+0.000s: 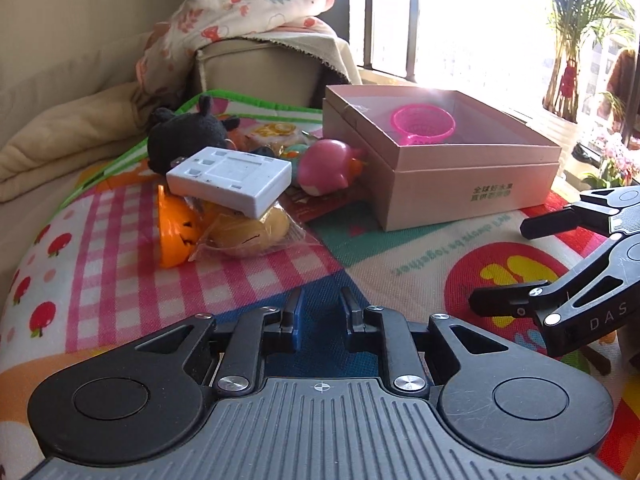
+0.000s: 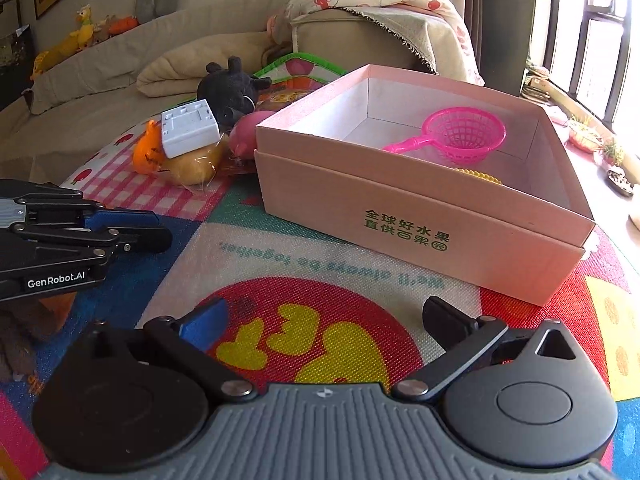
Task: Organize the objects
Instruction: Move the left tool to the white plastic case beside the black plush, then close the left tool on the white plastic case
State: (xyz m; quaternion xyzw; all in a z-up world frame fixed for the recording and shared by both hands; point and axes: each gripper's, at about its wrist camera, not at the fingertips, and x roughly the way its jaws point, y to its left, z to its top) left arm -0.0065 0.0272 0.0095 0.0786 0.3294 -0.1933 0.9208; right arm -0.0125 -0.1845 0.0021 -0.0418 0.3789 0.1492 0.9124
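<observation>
A pink cardboard box point(image 1: 472, 184) point(image 2: 420, 232) stands open on a colourful play mat point(image 2: 304, 264). Inside lie a pink toy strainer point(image 1: 424, 124) point(image 2: 464, 136) and a yellow toy point(image 2: 480, 176). Left of the box is a pile: a white plastic block point(image 1: 230, 178) point(image 2: 188, 128), a bagged yellow toy point(image 1: 248, 232) point(image 2: 192, 166), an orange toy point(image 1: 172, 232) point(image 2: 146, 154), a pink toy point(image 1: 328, 166) point(image 2: 246, 136) and a black plush point(image 1: 184, 136) point(image 2: 230, 90). My left gripper point(image 1: 320, 312) point(image 2: 156, 228) is nearly closed and empty. My right gripper point(image 2: 324, 320) point(image 1: 500, 264) is open and empty, in front of the box.
A beige sofa point(image 2: 120, 60) with a folded blanket lies behind the mat. A floral quilt point(image 1: 240, 12) drapes the armrest. A window point(image 1: 440, 16) and potted plants point(image 1: 580, 32) are at the right.
</observation>
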